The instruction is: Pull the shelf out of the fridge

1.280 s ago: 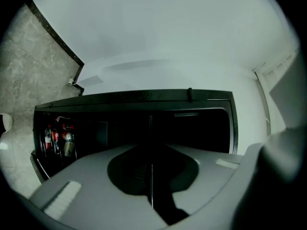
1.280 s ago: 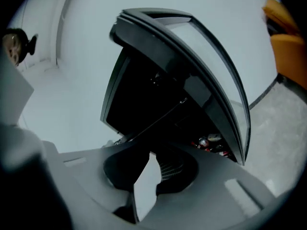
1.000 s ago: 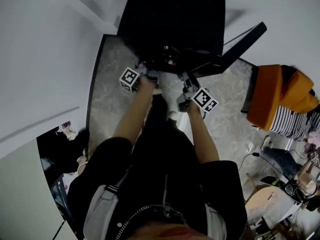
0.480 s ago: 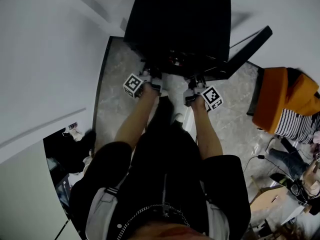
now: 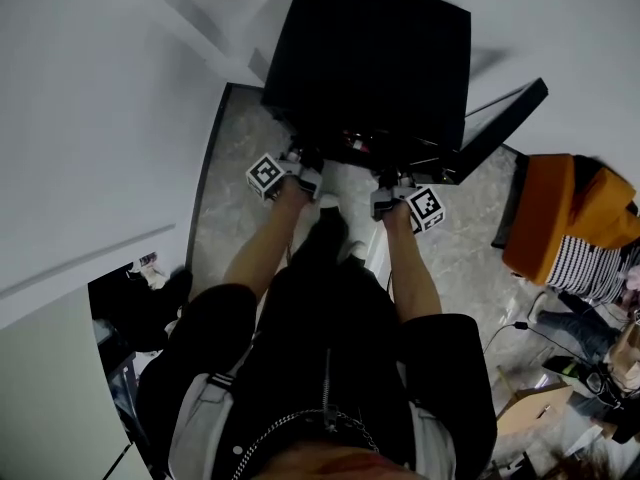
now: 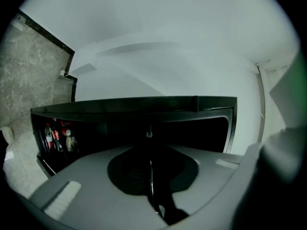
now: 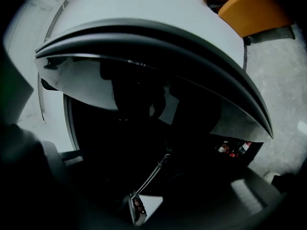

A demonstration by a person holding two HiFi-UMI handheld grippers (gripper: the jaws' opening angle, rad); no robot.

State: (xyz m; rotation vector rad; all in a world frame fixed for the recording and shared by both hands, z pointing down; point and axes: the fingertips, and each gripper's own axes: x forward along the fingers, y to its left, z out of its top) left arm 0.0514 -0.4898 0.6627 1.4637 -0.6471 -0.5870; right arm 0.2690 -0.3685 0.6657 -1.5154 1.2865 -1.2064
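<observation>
Right gripper (image 5: 388, 182) nearer, fingers (image 7: 247, 189) closing round shelf (image 7: 152, 173) | left gripper (image 5: 308, 166) clamps shelf | fridge (image 5: 370, 58): bottles (image 6: 57, 138)

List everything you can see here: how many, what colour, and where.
fridge: one, black, against the white wall, door open rightward.
shelf: one, thin, dark, at the fridge's front.
bottles: about three, red and pale, low inside the fridge.
floor: one, grey marbled, around the fridge.
seat: one, orange, right of the fridge.
cloth: one, black-and-white striped, beside the seat.
arms: two, bare, reaching to the fridge.
left hand-held gripper: one, grey, shut on the shelf.
right hand-held gripper: one, grey, jaws have just been closing, shelf edge between them, not yet gripped.
</observation>
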